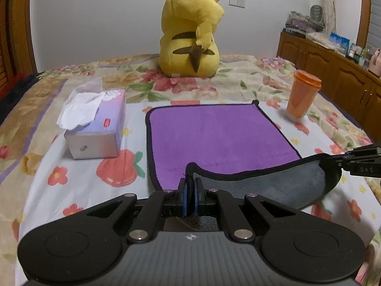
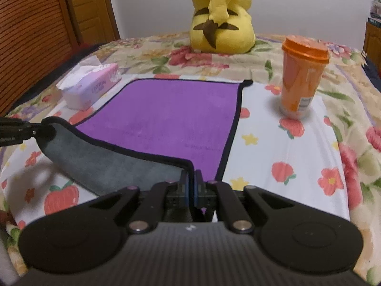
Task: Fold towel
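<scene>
A purple towel (image 1: pixel 214 135) with a black hem and grey underside lies on the flowered bedspread; it also shows in the right wrist view (image 2: pixel 171 119). My left gripper (image 1: pixel 190 188) is shut on the towel's near left corner and holds it lifted. My right gripper (image 2: pixel 191 181) is shut on the near right corner. The near edge hangs raised between them, grey underside (image 1: pixel 273 183) showing. The right gripper appears at the right edge of the left wrist view (image 1: pixel 343 162), and the left gripper at the left edge of the right wrist view (image 2: pixel 35 131).
A tissue box (image 1: pixel 95 128) stands left of the towel, also in the right wrist view (image 2: pixel 90 85). An orange lidded cup (image 1: pixel 301 95) stands to the right (image 2: pixel 302 76). A yellow plush toy (image 1: pixel 190 31) sits behind. Wooden cabinets (image 1: pixel 333 71) line the right wall.
</scene>
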The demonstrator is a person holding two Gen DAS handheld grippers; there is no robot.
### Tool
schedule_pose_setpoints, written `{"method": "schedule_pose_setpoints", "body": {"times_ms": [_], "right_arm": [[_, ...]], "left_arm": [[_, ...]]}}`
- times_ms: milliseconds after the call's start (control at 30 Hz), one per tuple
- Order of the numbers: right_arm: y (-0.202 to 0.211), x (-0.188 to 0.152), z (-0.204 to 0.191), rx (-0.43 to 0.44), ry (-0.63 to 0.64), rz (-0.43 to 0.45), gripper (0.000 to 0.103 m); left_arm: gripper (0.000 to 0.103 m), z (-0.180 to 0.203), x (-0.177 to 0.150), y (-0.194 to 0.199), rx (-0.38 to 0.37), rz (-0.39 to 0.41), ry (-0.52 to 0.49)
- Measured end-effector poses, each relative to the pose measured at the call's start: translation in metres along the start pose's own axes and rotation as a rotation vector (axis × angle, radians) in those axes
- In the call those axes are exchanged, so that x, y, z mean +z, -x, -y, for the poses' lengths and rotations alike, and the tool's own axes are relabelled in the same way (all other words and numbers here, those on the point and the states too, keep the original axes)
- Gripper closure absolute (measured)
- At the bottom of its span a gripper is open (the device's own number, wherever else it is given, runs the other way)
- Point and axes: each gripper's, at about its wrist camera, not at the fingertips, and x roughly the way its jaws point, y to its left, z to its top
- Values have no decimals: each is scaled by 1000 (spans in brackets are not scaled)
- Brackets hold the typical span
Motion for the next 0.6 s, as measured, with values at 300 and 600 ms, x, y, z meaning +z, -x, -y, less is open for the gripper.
{"method": "schedule_pose_setpoints", "body": {"times_ms": [300, 600], "right_arm": [[-3, 8, 1, 5, 37, 57, 98], [-13, 12, 3, -4, 82, 77, 98]], "left_arm": [[94, 0, 10, -1, 9, 37, -1], [95, -3, 16, -11, 10, 48, -7]]}}
